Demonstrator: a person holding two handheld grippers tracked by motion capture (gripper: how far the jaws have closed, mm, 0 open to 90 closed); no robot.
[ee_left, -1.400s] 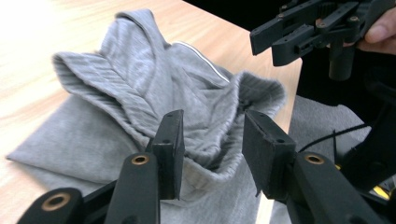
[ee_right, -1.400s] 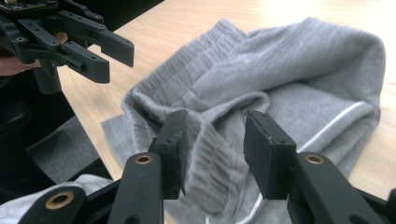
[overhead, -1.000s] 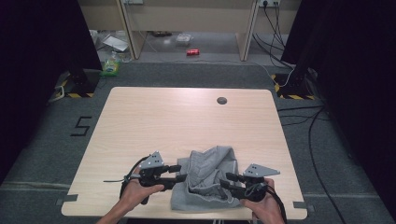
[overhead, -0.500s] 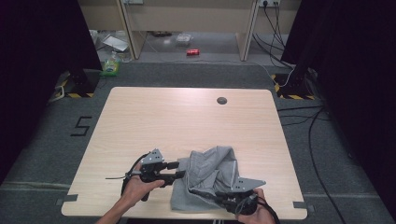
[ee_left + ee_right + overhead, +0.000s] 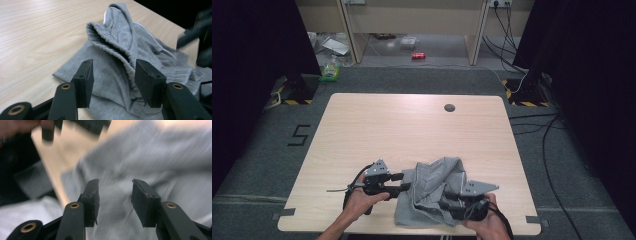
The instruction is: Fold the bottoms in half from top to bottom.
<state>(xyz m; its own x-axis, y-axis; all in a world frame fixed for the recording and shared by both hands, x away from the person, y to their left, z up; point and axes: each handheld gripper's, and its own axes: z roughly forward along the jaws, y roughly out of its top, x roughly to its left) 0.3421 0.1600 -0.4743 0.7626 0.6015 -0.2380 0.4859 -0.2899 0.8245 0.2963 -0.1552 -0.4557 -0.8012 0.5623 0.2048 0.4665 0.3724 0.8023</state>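
Item: grey garment (image 5: 432, 192), soft knit with an elastic waistband and a white trim line, apparently shorts or sweatpants; it is lying crumpled on the surface (image 5: 412, 130) near the 6 o'clock edge, just in front of the person. Condition: bunched, one part standing up in a ridge toward 12 o'clock, the rest spreading flat toward 6 and 8 o'clock; no clean fold is showing. Left hand-held gripper (image 5: 404, 181): sitting at the garment's 9 o'clock side, pointing toward 3 o'clock, jaws parted and holding nothing; in the left gripper view the waistband (image 5: 117, 53) is running between and just beyond the jaws. Right hand-held gripper (image 5: 443, 204): lying at the garment's 4 o'clock corner, pointing toward 9 o'clock over the cloth; in the blurred right gripper view its jaws are standing apart above grey fabric, gripping nothing. Progress, as a judgement: the work of straightening or folding the garment is looking early; neither gripper is taking hold yet, and grasping an edge, spreading the cloth flat and folding all seem to be remaining. The rest of the surface is carrying a small dark round fitting (image 5: 449, 107) toward 12 o'clock.
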